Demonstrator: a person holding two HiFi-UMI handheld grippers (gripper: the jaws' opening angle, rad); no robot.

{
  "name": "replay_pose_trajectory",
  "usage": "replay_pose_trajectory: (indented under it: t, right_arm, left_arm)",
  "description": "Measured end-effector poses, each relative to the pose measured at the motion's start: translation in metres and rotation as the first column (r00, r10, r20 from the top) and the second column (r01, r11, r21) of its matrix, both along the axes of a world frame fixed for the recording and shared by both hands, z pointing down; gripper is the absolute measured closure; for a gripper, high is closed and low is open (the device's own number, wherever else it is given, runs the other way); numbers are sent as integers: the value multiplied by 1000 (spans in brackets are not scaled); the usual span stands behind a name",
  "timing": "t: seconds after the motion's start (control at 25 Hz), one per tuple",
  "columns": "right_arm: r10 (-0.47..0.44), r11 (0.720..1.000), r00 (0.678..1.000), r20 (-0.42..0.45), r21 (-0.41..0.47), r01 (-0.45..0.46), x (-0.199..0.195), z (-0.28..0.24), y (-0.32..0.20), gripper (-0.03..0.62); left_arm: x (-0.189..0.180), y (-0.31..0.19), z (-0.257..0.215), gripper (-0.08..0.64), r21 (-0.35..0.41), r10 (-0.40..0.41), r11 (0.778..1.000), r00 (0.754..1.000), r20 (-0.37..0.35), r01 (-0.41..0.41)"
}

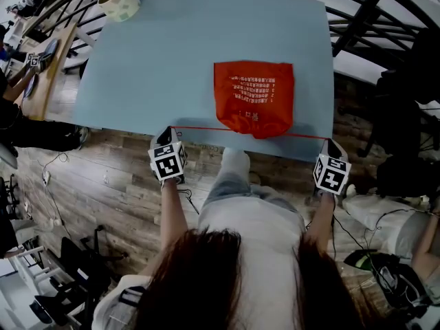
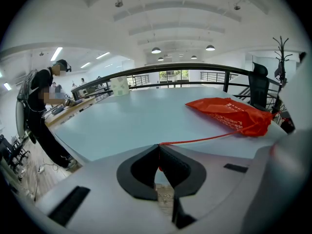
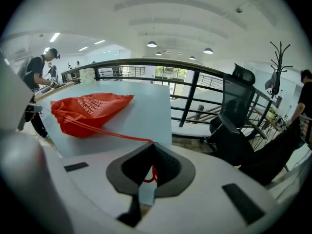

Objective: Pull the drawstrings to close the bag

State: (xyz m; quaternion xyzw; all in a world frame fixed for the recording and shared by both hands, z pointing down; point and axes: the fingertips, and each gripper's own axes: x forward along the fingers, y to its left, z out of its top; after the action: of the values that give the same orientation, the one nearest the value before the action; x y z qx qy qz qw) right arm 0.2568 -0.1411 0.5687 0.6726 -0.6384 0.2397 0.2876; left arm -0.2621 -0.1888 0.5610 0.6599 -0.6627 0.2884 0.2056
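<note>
1. The left gripper (image 2: 158, 149) has its jaws pressed together on the left drawstring (image 2: 204, 139). The red cord enters at the tips, and a short tail shows behind the pads.
2. The right gripper (image 3: 152, 150) has its jaws clamped in the same way on the right drawstring (image 3: 109, 132). A small loop of cord hangs behind the pinch.
3. Both grippers sit at the near edge of the table (image 1: 158, 67), well apart, one to each side of the person.
4. The two cords run taut in a nearly straight line from each gripper to the mouth of the orange bag (image 1: 253, 96).
5. The bag lies flat near the table's near edge with its mouth toward the person. The mouth appears gathered, so closure is judged almost complete.

Hazards:
- Nothing anchors the bag, so further pull may drag it over the edge.
- Unequal pull may slew the bag toward one side.
- The thin cord may slip through the pads if tension rises.

A pale roll (image 1: 119, 1) stands at the far left corner, clear of the work.
</note>
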Motion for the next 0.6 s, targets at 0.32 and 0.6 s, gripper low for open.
replay_pose_trajectory:
  t: [0.32,0.6]
  right_arm:
    - [24,1000,1000,-8,-4,-25,12,0,0,568]
    - [-4,1000,1000,27,-5,4,7,-2,-9,568]
  left_arm:
    - [4,0,0,545,-4,0,1000,1000,-7,0]
    - [12,7,3,545,-19,19,1000,995,-94,-21]
